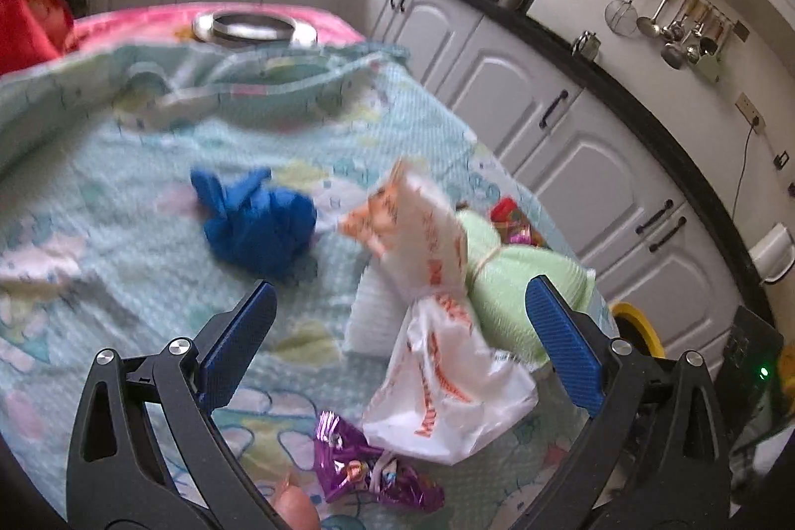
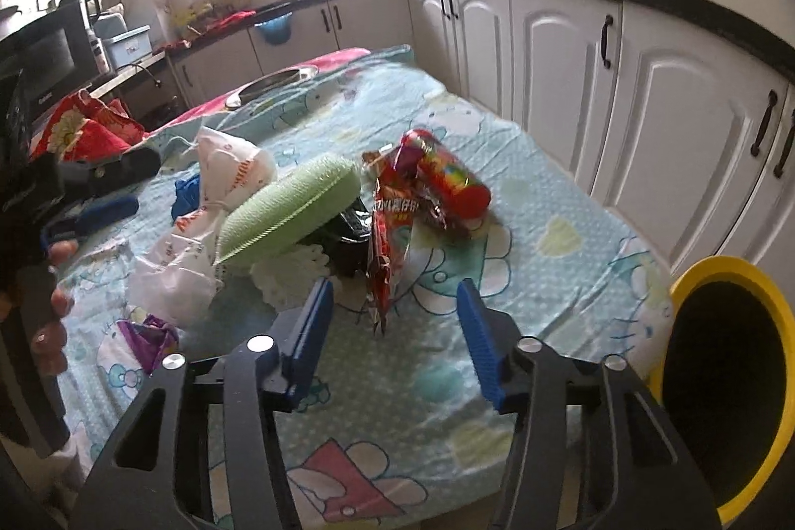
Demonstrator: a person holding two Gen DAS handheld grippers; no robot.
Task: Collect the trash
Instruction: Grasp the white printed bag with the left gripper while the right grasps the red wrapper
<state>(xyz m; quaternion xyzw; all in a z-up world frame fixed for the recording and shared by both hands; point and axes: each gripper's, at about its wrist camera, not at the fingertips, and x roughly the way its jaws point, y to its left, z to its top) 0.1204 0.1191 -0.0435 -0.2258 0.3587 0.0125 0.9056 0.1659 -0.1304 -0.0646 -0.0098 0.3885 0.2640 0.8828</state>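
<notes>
The worktop (image 2: 571, 202), under a pale blue cartoon cloth, carries a heap of trash near its middle: a white and orange plastic bag (image 1: 437, 281), a green sponge (image 2: 293, 202), a red snack wrapper (image 2: 392, 232) and a purple foil wrapper (image 1: 357, 470) toward the near edge. A yellow-rimmed bin (image 2: 735, 381) with a dark inside stands just off the worktop's right edge; its contents cannot be made out. The left gripper (image 1: 397, 341) has its jaws wide with the plastic bag between them, untouched, while the right gripper (image 2: 397, 331) has its jaws partly spread and holding nothing, the red wrapper's lower end just ahead.
</notes>
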